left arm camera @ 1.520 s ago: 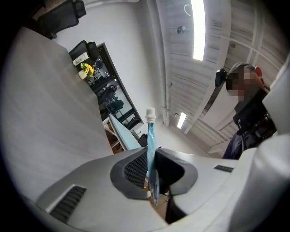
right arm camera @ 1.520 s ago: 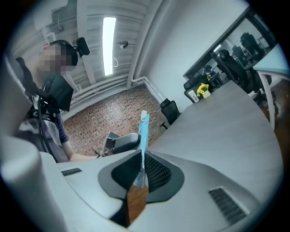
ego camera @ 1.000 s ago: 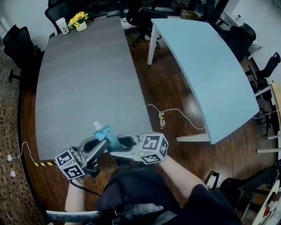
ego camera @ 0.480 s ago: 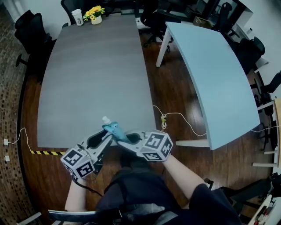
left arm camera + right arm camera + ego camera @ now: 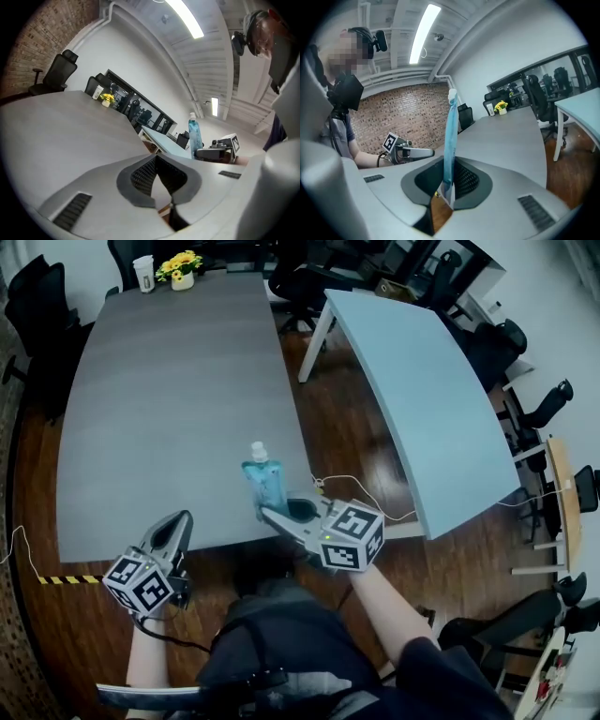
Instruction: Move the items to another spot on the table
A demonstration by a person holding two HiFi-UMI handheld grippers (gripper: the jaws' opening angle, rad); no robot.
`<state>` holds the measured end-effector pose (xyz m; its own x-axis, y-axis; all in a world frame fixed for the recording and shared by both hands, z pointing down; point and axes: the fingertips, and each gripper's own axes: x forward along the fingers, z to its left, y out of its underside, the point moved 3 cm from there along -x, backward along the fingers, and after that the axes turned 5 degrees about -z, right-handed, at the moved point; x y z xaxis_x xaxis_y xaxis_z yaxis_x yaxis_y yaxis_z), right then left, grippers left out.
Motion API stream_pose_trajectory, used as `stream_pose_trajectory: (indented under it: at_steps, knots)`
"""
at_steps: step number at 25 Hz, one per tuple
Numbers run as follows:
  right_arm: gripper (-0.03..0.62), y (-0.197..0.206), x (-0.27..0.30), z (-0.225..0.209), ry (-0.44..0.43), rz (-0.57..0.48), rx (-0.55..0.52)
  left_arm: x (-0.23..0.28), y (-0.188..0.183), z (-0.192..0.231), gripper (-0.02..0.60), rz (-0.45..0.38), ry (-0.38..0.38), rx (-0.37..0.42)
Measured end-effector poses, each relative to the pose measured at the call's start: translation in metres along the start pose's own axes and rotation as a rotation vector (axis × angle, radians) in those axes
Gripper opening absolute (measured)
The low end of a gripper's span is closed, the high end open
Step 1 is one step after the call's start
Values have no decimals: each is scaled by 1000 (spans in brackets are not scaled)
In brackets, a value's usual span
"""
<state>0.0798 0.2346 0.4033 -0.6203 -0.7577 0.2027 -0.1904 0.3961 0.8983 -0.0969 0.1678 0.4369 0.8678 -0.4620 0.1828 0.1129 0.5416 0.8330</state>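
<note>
A blue drink pouch point(image 5: 264, 481) with a white cap stands upright over the near right corner of the grey table point(image 5: 169, 409). My right gripper point(image 5: 270, 513) is shut on its lower edge, having closed on it within the last second. In the right gripper view the pouch point(image 5: 451, 131) rises thin and straight from between the pads of that gripper point(image 5: 446, 174). My left gripper point(image 5: 178, 520) hangs at the table's near edge, left of the pouch and apart from it. Its jaws have just been closing with nothing between them. In the left gripper view the gripper point(image 5: 158, 161) is shut, with the pouch point(image 5: 194, 136) far right.
A pot of yellow flowers point(image 5: 183, 271) and a white cup point(image 5: 143, 273) stand at the grey table's far end. A pale blue table point(image 5: 422, 399) stands to the right across a strip of wood floor with a white cable point(image 5: 361, 486). Office chairs ring the room.
Both grippers met at the pouch by the table's near edge. The left one let go and drew back to the left; the right one now carries the pouch alone, slightly further over the table.
</note>
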Motion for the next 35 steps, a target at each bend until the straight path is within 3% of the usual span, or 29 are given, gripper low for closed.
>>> stream_pose_trajectory:
  at_steps: [6,14,17,25,35]
  knots:
    - [40,-9,-19,20,47,-29,1,24,10,-13,-8,50,85,-12]
    - [40,-3,-49,28,100,-11,69,71,14,-76,-8,82,249,23]
    - [40,-2,-52,27,108,-15,78,77,11,-90,-8,93,277,33]
    - [40,-13,-76,16,56,-62,54,99,1,-121,-8,76,232,120]
    - [40,-6,-161,-36,-63,-100,56,162,32,-196,-8,119,122,176]
